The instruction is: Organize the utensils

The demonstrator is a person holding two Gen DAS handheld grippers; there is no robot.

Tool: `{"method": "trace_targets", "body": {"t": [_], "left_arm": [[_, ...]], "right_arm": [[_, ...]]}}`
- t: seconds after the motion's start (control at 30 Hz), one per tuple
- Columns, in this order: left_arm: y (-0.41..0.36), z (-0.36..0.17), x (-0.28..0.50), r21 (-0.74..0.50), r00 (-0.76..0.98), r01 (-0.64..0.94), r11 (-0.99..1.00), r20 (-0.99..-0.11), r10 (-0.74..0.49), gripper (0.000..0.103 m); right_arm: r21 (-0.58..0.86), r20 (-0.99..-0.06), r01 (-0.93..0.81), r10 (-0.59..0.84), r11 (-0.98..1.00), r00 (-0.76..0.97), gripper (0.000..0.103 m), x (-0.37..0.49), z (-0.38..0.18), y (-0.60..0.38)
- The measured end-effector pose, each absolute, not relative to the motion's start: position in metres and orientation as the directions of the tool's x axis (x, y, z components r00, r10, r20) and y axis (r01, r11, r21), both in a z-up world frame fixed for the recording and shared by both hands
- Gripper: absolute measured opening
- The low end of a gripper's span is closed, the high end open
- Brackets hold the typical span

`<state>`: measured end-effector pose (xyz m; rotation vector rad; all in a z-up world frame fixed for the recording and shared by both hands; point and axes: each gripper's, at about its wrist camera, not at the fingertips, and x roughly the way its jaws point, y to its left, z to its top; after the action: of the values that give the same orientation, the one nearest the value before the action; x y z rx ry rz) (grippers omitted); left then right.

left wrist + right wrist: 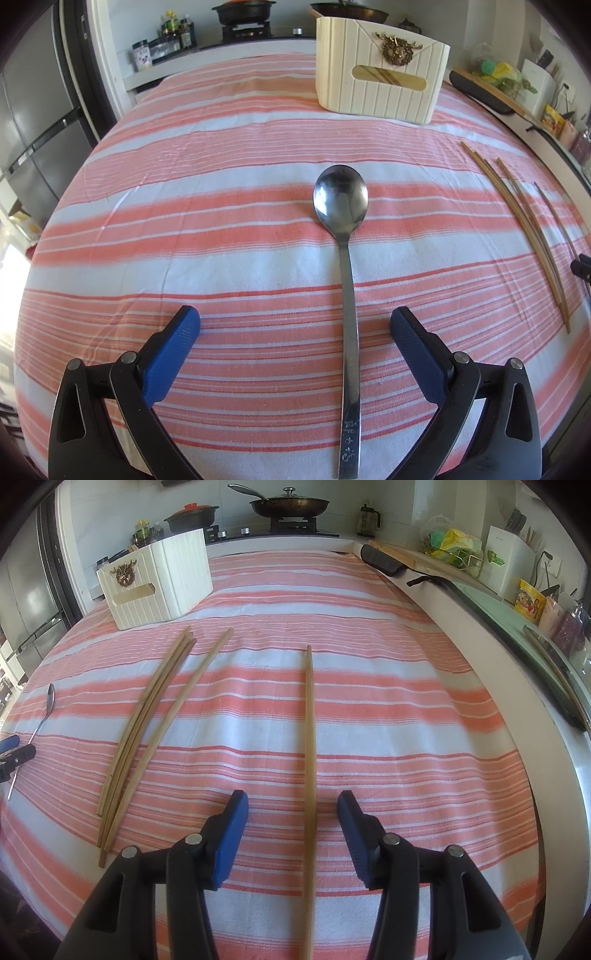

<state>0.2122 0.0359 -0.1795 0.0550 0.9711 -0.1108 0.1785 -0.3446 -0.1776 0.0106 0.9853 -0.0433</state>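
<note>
Most is left to do — the spoon (341, 236) and chopsticks (147, 720) lie near the white box (380, 74); left gripper (295, 325) and right gripper (293, 808) gape, holding nothing.

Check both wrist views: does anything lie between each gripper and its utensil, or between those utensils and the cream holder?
Nothing visible does. The spoon lies between the open left gripper fingers, the single chopstick between the right gripper fingers. Only bare striped cloth separates both from the cream holder.

Black hand-held gripper (295, 321), blue textured pads (173, 354), silver rivets
</note>
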Motion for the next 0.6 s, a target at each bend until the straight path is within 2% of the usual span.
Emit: {"method": "trace_targets", "body": {"t": [0.2,0.47,0.6], "left_arm": [[0.036,-0.176,0.211,-0.002,0.555,0.098,0.995,-0.830,-0.056,0.102],[0.044,-0.158,0.227,-0.166,0.520,0.163,0.973,-0.823,-0.228,0.102],[0.040,-0.159,0.248,-0.206,0.506,0.150,0.967,-0.824,-0.254,0.102]], "right_arm": [[-0.012,-0.838,0.041,-0.032,0.999,0.545,0.052,0.179,-0.178,-0.344],[-0.011,-0.850,0.029,-0.025,1.000,0.527,0.052,0.182,-0.177,-0.344],[-0.011,-0.861,0.026,-0.023,1.000,0.507,0.052,0.185,-0.176,-0.344]]}}
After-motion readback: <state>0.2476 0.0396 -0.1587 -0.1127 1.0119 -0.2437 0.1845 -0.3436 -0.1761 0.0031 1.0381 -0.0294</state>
